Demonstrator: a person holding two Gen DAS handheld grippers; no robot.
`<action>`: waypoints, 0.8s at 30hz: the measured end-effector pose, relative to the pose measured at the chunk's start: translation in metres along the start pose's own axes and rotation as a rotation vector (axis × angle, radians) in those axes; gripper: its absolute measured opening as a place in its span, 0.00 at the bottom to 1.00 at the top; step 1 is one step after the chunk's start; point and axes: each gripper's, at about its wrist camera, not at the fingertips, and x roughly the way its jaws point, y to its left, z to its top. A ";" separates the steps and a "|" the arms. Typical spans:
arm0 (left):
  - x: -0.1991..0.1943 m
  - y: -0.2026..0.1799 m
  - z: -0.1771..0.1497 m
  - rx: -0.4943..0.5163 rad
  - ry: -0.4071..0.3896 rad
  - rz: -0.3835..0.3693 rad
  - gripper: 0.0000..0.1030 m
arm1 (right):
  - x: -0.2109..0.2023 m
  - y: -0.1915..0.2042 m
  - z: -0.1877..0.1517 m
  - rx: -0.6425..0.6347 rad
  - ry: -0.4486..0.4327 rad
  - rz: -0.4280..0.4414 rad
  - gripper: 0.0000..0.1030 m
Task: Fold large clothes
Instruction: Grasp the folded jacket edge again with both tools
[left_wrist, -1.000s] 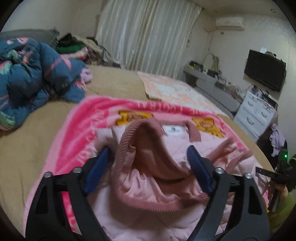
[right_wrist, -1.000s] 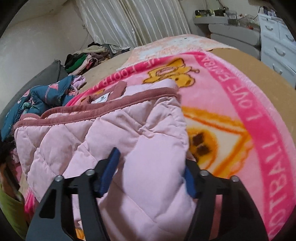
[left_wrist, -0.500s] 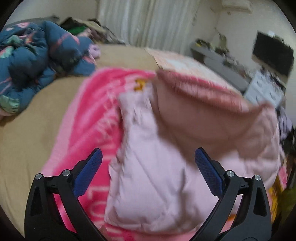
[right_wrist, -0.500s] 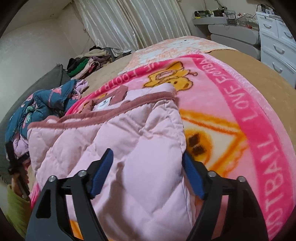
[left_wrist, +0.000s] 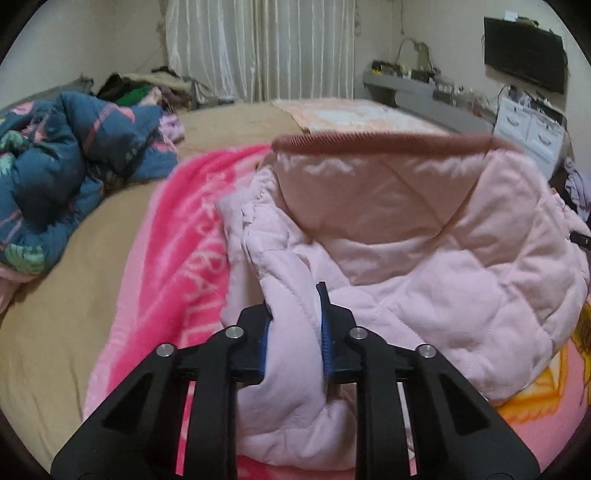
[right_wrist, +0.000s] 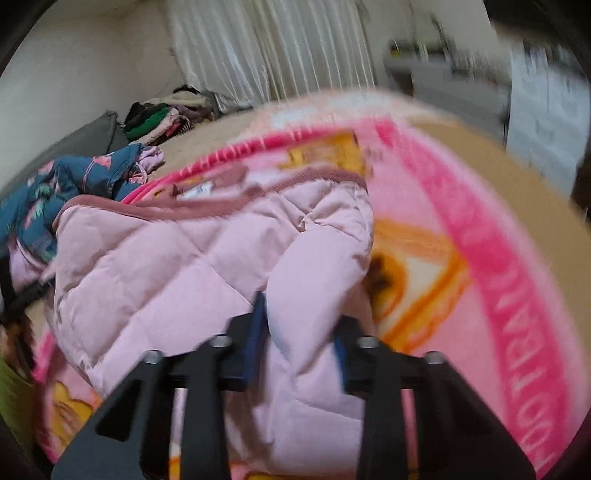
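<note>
Left gripper (left_wrist: 293, 332) is pinched down on a thick roll of the pink quilted jacket (left_wrist: 424, 266), its blue pads nearly closed with padding bulging between them; the right gripper (right_wrist: 299, 339) is clamped the same way on another bunched edge of the same garment. From the left wrist view the jacket fills the frame from 12 to 4 o'clock, doubled over so its ribbed hem (left_wrist: 388, 142) stands up at 12, and it lies on the bright pink blanket (left_wrist: 173, 266) spread over the tan bed (left_wrist: 55, 314).

Biggest risk, as I judge it: the puffy fill is slippery and springy, so a fold may slide out of either grip or spring back open once let go. Both grips hold a fat wad, not a clean edge, which could drag the layers askew and leave a lopsided bundle. The plush blanket might also ride along with the jacket if the grippers pull low.

At 9 to 10 o'clock a heaped blue patterned quilt (left_wrist: 55, 177) sits well apart, a pile of clothes (left_wrist: 144, 88) lies at 11, and white drawers (left_wrist: 532, 125) stand at 2. None blocks the fold.
</note>
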 end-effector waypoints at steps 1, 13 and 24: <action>-0.007 0.003 0.004 -0.012 -0.031 0.005 0.11 | -0.006 0.007 0.005 -0.033 -0.043 -0.021 0.17; -0.008 0.026 0.048 -0.118 -0.176 0.077 0.10 | 0.033 0.027 0.113 -0.107 -0.209 -0.097 0.15; 0.032 0.028 0.066 -0.090 -0.179 0.121 0.10 | 0.125 0.019 0.134 -0.015 -0.117 -0.215 0.15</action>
